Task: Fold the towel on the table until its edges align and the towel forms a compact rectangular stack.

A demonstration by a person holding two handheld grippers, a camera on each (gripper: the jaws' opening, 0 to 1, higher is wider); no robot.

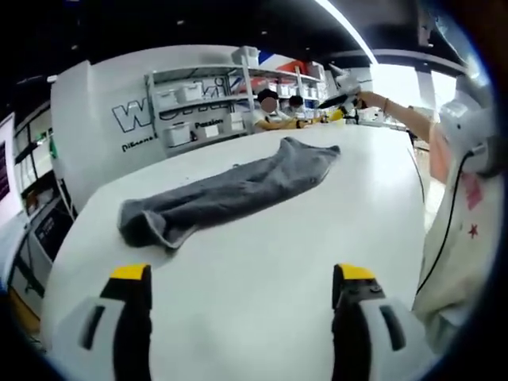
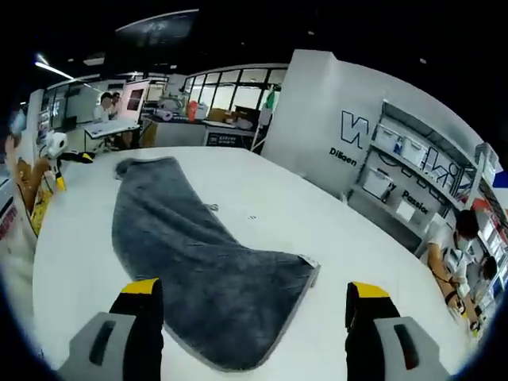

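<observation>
Towel [image 2: 198,262] lies unfolded and rumpled lengthwise on the white table [image 2: 317,214], its wide end just ahead of the right gripper [image 2: 254,317], jaws spread and empty. Farther off, the left gripper [image 1: 242,305] hovers spread near the bunched end. Folding hasn't begun; next, each should pinch a corner.

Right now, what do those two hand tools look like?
Each gripper has two black jaws tipped with yellow caps, set in pale grey bodies with dark slots: left gripper, right gripper. In the left gripper view, a person beside the table wears a pale top, with a black cable hanging along it.
</observation>
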